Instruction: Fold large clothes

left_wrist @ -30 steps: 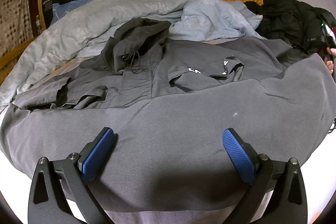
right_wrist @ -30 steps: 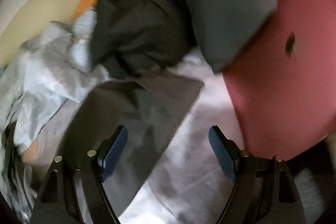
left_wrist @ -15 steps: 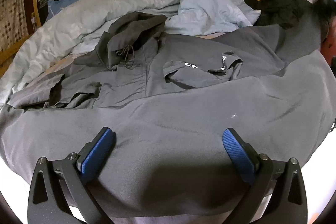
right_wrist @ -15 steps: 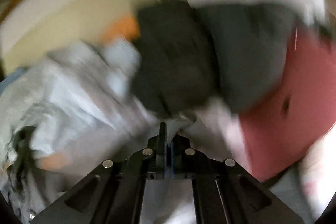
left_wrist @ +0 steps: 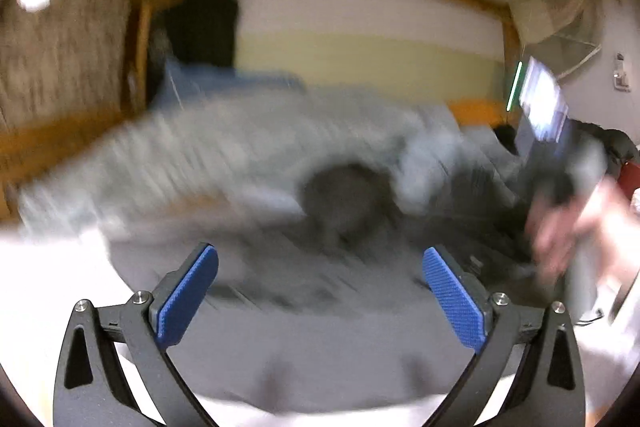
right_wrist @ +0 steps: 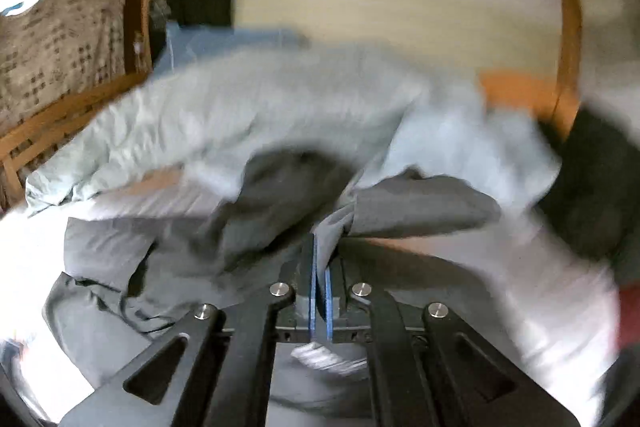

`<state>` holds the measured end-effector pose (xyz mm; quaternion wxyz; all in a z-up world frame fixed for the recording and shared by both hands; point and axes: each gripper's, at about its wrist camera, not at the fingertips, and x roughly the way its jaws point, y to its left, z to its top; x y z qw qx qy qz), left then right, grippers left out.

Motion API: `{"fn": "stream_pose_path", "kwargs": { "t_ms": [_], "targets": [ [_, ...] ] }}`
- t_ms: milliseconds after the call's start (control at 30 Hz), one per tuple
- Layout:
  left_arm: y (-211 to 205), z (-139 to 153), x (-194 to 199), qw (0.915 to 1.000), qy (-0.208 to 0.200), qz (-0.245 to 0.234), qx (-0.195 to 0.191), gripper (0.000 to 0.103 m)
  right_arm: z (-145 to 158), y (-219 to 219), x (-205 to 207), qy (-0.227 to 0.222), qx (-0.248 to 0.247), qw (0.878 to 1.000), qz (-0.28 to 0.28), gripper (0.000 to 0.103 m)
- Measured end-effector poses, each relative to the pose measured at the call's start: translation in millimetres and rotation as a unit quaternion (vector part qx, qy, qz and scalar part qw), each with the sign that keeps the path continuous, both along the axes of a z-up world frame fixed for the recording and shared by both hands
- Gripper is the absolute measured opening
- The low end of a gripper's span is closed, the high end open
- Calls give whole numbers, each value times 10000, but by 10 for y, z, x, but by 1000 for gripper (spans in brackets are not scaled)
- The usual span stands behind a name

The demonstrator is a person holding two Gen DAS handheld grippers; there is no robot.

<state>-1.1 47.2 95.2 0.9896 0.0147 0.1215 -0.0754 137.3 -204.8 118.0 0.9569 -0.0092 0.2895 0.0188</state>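
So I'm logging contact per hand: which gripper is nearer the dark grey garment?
Right. The right gripper is shut on a fold of the dark grey garment; the left gripper hovers open above it, nothing between its pads.

A large dark grey garment (right_wrist: 420, 207) lies rumpled across the bed, one fold of its cloth pinched between the closed jaws of the right gripper (right_wrist: 320, 267) and drawn up from there. In the left wrist view the same grey fabric (left_wrist: 320, 347) spreads smooth beneath and between the wide-apart jaws, blurred farther ahead.
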Motion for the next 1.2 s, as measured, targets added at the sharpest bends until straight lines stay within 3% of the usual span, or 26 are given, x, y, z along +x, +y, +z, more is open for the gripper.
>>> {"fn": "stream_pose_path", "kwargs": {
  "t_ms": [67, 133, 233, 300, 367, 433, 500, 633, 767, 867, 1000, 1100, 1167, 1200],
  "targets": [
    [304, 175, -22, 9975, -409, 274, 514, 103, -566, 315, 245, 641, -82, 9978, -153, 3],
    [547, 258, 26, 9924, -618, 616, 864, 103, -852, 531, 318, 700, -360, 9965, -268, 3],
    [852, 212, 150, 9927, -669, 865, 502, 103, -1002, 745, 367, 573, -588, 9958, -404, 3],
    [1002, 84, 304, 9937, -393, 1046, 57, 103, -985, 903, 433, 658, -481, 9965, -179, 12],
    [1058, -24, 561, 9927, 233, 1159, -226, 103, -1042, 1060, 458, 980, -236, 9943, 346, 49],
    [1061, -87, 759, 9896, 680, 1268, -65, 103, -1115, 1085, 387, 1243, 49, 9901, 654, 58],
    [1104, -171, 806, 9874, 867, 1326, 15, 103, -1129, 1042, 283, 1347, 281, 9879, 714, 59],
    [1271, -199, 722, 9869, 983, 1205, -419, 103, -1057, 873, 14, 1165, 671, 9834, 1215, 59],
    [1384, -245, 781, 9799, 1399, 1315, -544, 103, -888, 908, -276, 895, 2, 9799, 1781, 59],
    [1514, -283, 770, 9757, 1531, 1294, -885, 103, -789, 789, -252, 891, 284, 9853, 1429, 59],
    [1643, -292, 778, 9722, 1553, 1406, -1047, 103, -665, 687, -104, 717, 747, 9893, 1031, 59],
    [1706, -322, 814, 9691, 1619, 1492, -1114, 103, -779, 854, 108, 1219, 685, 9806, 1376, 63],
    [1713, -352, 830, 9636, 1642, 1856, -1000, 103, -1011, 1143, 280, 1827, 200, 9712, 1515, 63],
    [1715, -372, 842, 9607, 1669, 1981, -996, 103, -1055, 1232, 295, 1872, 31, 9706, 1511, 63]
  ]
}}
